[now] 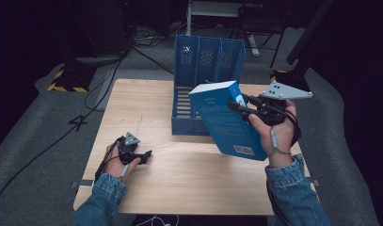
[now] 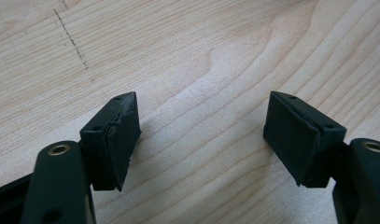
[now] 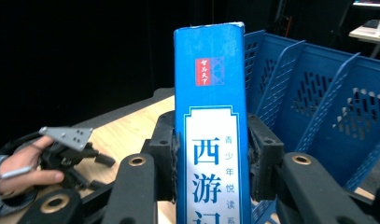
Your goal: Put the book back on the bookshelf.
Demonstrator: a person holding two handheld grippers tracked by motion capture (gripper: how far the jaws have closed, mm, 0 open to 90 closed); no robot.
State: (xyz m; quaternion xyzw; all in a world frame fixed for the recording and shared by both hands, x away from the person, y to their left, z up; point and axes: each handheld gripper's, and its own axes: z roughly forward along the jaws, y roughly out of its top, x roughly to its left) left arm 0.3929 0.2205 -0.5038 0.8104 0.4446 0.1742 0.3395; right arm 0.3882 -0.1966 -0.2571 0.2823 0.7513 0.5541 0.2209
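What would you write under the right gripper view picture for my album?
Right gripper clamps a blue book by its spine, beside the blue file rack.

The book (image 1: 229, 120) is thick and blue, with a white top edge of pages. It is up in the air, tilted, with its top end leaning toward the blue file rack (image 1: 205, 61). A white barcode patch sits near its low corner. Its narrow blue spine (image 3: 211, 116) stands upright, with a small red mark and a white label with big blue letters, squeezed from both sides.
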